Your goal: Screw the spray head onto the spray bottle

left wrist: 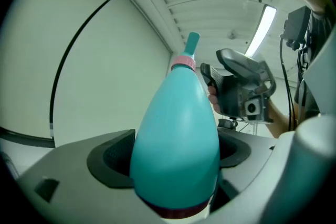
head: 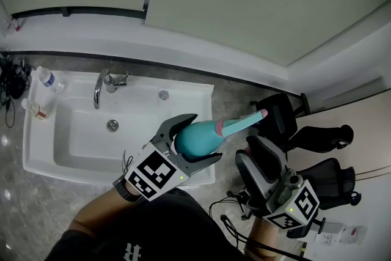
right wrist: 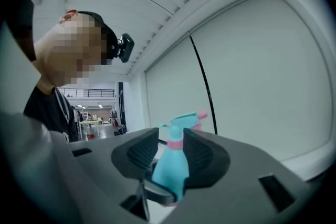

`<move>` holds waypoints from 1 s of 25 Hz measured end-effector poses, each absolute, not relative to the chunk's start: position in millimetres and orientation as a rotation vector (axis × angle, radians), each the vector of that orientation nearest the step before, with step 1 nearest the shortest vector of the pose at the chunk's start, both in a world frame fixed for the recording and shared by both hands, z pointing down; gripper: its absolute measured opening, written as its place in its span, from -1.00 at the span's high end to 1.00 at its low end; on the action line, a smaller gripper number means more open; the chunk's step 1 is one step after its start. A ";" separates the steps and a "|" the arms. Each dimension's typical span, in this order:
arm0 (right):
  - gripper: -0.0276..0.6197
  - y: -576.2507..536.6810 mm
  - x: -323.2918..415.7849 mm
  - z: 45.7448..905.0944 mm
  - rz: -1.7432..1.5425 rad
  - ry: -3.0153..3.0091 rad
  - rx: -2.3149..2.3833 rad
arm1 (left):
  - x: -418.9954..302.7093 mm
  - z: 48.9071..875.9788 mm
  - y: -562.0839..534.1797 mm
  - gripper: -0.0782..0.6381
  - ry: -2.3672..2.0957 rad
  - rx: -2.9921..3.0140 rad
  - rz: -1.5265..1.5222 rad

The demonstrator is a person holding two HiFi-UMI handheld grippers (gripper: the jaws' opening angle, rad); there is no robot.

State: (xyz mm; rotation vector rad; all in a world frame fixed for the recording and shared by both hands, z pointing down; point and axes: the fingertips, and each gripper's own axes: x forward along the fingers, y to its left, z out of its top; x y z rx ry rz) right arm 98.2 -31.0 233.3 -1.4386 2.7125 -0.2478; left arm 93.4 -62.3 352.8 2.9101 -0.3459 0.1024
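A teal spray bottle (head: 197, 137) (left wrist: 176, 134) lies tilted in my left gripper (head: 204, 137) (left wrist: 176, 160), whose jaws are shut on its wide body. A pink collar (head: 220, 126) (left wrist: 183, 63) joins the neck to the teal spray head (head: 244, 123) (left wrist: 192, 42) (right wrist: 184, 122), which has a pink nozzle tip (head: 263, 113). My right gripper (head: 245, 150) (right wrist: 170, 152) is just below and right of the spray head. Its jaws stand partly apart, with the bottle's neck seen beyond them and nothing pressed between the pads (right wrist: 143, 152).
A white sink (head: 61, 150) with a chrome tap (head: 101, 85) lies below at the left, with two small bottles (head: 49, 79) beside it. Black office chairs (head: 317, 137) and floor cables (head: 232, 202) sit at the right. A pale wall runs behind.
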 end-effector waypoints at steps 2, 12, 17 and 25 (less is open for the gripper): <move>0.49 -26.9 122.2 211.4 -0.081 2.740 -1.368 | 92.2 348.8 -55.0 -0.43 -0.255 2.906 0.092; -0.16 -20.0 90.6 210.1 -0.086 3.156 -0.499 | 85.1 325.8 -14.3 -0.43 0.189 2.867 0.040; -0.16 -13.3 41.4 212.4 -0.101 3.176 -0.184 | 86.1 321.9 2.6 -0.43 0.308 2.875 0.059; 0.47 -20.6 21.5 218.9 -0.090 3.235 -0.189 | 84.7 324.6 -0.7 -0.43 0.301 2.900 0.091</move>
